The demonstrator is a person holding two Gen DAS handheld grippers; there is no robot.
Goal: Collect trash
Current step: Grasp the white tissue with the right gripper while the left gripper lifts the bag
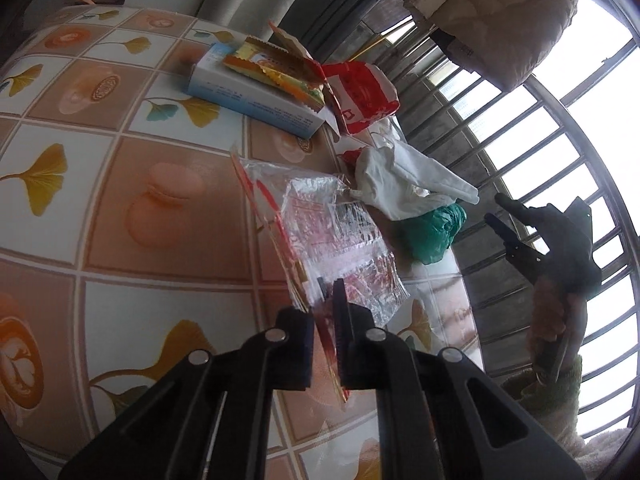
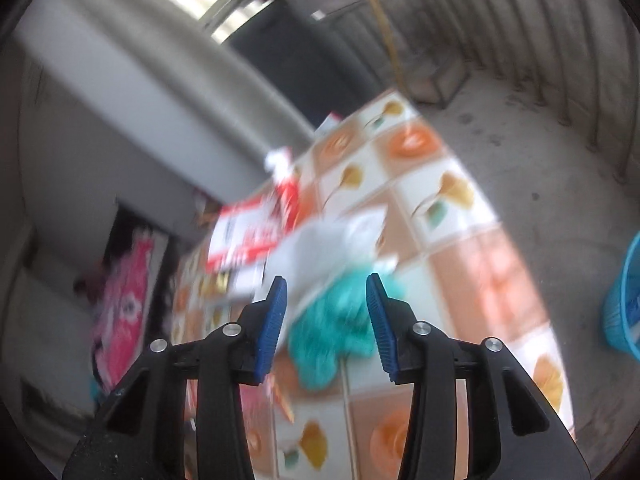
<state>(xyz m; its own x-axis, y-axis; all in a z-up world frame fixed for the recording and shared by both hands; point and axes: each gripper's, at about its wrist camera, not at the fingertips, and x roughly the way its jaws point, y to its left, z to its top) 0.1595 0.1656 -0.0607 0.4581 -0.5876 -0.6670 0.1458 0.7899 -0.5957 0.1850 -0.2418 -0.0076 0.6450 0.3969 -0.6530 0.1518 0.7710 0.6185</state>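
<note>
My left gripper (image 1: 326, 300) is shut on a clear plastic wrapper (image 1: 340, 236) with red print, lifting its near edge off the patterned table (image 1: 120, 200). Beyond it lie a white crumpled bag (image 1: 404, 184), a green plastic bag (image 1: 434, 232), a red-and-white wrapper (image 1: 360, 96) and a blue-white box (image 1: 248, 96) with an orange snack packet (image 1: 276, 72) on top. My right gripper (image 2: 326, 312) is open, its blue pads either side of the green bag (image 2: 336, 328), with the white bag (image 2: 340, 240) and red-and-white packaging (image 2: 248, 232) behind. The right gripper also shows in the left wrist view (image 1: 504, 216).
A blue basket (image 2: 624, 304) stands on the floor at the right. A window grille (image 1: 540, 160) and a hanging quilted coat (image 1: 500, 8) lie past the table edge. A pink item (image 2: 124, 300) sits low at the left.
</note>
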